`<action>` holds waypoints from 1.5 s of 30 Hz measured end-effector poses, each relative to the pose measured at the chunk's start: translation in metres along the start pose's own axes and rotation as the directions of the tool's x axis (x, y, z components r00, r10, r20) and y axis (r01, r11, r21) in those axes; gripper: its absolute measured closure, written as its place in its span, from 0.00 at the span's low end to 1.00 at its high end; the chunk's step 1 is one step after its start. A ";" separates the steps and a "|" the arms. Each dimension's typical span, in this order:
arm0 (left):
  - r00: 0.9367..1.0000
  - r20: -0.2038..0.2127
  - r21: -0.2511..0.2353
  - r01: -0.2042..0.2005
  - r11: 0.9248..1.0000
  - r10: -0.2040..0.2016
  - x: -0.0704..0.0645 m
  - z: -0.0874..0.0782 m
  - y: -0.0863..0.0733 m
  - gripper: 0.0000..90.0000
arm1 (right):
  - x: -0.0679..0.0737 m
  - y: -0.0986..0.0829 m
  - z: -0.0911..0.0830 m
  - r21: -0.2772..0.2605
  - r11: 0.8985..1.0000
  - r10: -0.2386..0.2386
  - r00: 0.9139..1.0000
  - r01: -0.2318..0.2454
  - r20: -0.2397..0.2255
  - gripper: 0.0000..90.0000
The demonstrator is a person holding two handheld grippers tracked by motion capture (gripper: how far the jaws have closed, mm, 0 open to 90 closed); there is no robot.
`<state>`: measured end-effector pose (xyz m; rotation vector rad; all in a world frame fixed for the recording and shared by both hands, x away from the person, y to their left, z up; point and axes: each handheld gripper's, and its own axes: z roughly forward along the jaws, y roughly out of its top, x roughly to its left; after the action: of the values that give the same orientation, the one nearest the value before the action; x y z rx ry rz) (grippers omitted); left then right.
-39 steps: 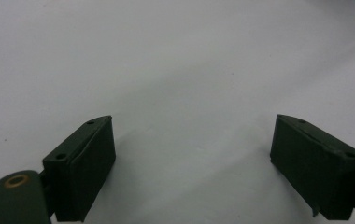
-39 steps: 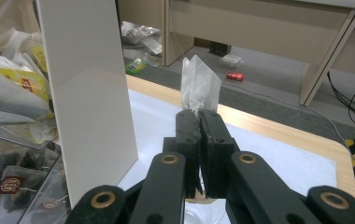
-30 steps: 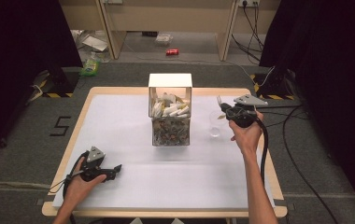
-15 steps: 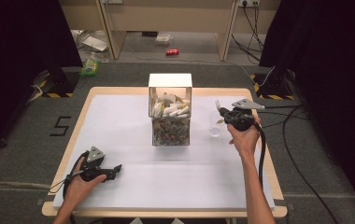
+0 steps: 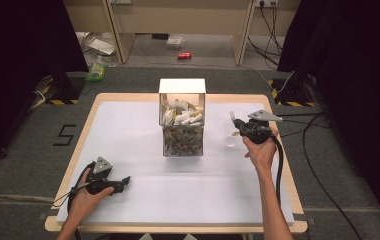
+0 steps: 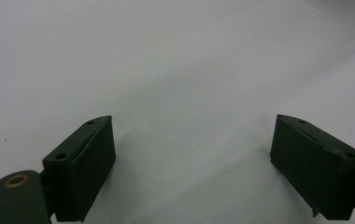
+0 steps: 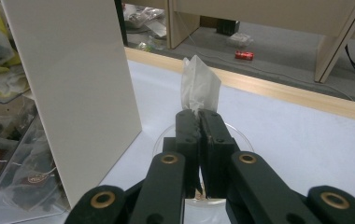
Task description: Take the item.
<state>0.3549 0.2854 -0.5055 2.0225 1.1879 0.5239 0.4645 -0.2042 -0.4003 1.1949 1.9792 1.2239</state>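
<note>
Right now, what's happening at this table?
A person works with two handheld grippers. The right gripper is shut on a white sachet, probably a tea bag, holding it above a clear cup just right of the rack stocked with sachets. It looks like the sachet is about to go into the cup, but it isn't in yet. The left gripper rests open on the white table cover at the near left, holding nothing.
</note>
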 end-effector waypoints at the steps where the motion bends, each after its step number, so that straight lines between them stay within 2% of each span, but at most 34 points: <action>1: 1.000 0.000 0.000 0.000 1.000 0.000 0.000 0.000 0.000 0.14 | 0.000 -0.002 0.000 -0.004 1.000 0.005 1.000 -0.005 -0.001 0.97; 34: 1.000 0.000 0.000 0.000 1.000 0.000 0.000 0.000 0.000 0.14 | -0.004 -0.022 0.001 0.002 1.000 0.029 1.000 -0.029 -0.006 0.96; 42: 1.000 0.000 0.000 0.000 1.000 0.000 0.000 0.000 0.000 0.14 | -0.005 -0.021 -0.001 -0.016 0.999 0.041 0.999 -0.041 -0.009 0.89; 45: 1.000 0.000 0.001 -0.001 1.000 0.001 0.000 0.000 0.000 0.14 | -0.006 -0.019 -0.005 -0.040 0.998 0.053 0.999 -0.053 -0.003 0.82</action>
<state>0.3549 0.2854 -0.5055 2.0236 1.1875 0.5242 0.4558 -0.2154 -0.4149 1.2339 1.9264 1.2861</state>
